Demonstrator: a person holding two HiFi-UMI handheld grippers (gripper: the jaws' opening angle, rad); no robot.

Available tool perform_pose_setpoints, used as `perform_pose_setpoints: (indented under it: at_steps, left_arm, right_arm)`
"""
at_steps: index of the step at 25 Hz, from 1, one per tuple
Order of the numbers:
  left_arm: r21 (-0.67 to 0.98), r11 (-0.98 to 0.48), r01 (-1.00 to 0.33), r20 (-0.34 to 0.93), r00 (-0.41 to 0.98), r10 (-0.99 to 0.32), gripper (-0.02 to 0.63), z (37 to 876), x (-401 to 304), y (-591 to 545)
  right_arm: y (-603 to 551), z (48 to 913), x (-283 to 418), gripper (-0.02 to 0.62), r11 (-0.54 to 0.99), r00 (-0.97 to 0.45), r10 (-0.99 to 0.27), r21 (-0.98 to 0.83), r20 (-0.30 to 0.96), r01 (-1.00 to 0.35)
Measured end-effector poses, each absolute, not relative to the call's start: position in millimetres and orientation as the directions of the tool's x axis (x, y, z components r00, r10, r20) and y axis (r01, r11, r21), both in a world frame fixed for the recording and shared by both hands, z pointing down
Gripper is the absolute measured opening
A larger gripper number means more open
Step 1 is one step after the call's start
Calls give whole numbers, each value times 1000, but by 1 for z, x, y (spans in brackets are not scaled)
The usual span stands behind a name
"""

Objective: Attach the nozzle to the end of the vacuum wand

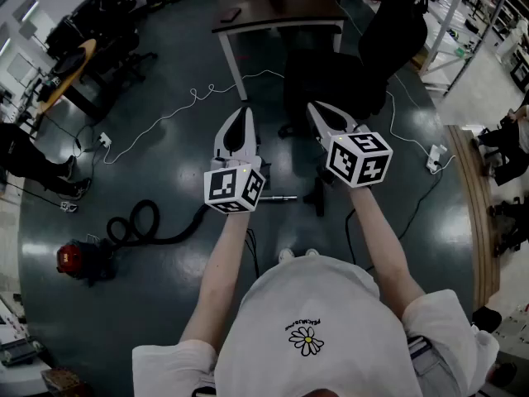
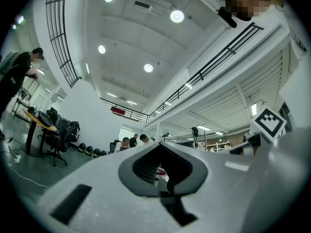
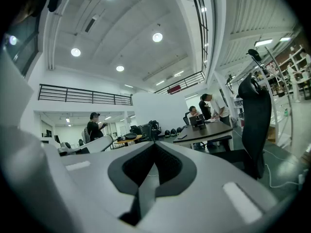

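Both the left tongs (image 1: 240, 114) and the right tongs (image 1: 316, 108) are shut with nothing between them, raised above the floor (image 1: 165, 155). One silvery wand (image 1: 283, 198) lies on that floor, and one black hose (image 1: 140, 222) leads toward it from one red canister (image 1: 76, 259). One dark piece (image 1: 319, 195) just beside the wand's end is probably the nozzle. The wand looks stiff, smooth and slippery, so grip it near its free end. Take the light plastic nozzle by its neck.

lab hall, desks (image 1: 277, 11), office chairs (image 1: 331, 77), mezzanine (image 3: 85, 96)
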State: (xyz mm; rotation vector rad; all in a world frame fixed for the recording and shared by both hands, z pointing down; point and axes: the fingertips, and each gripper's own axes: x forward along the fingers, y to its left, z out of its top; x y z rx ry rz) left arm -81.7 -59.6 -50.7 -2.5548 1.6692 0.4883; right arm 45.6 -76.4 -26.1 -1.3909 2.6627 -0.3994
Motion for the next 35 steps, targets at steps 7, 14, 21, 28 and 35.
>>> perform_pose_setpoints:
  at_steps: [7, 14, 21, 28, 35]
  left_arm:
    - [131, -408, -903, -278, 361, -890, 5, -44, -77, -66]
    - [80, -402, -912, -227, 377, -898, 5, -21, -87, -81]
    - [-460, -762, -456, 476, 597, -645, 200, 188, -60, -95]
    - [-266, -959, -102, 878, 386, -284, 272, 646, -105, -127]
    - [-89, -996, -1, 967, 238, -87, 313, 1008, -130, -148]
  right_arm:
    - [-84, -24, 53, 6, 547, -575, -818, -272, 26, -792]
    - [-100, -9, 59, 6, 568, -599, -799, -266, 45, -778]
    - [-118, 127, 34, 201, 797, -743, -507, -91, 437, -597]
    - [-133, 579, 60, 223, 989, -357, -139, 108, 924, -103]
    - [-155, 951, 91, 205, 996, -127, 57, -64, 990, -54]
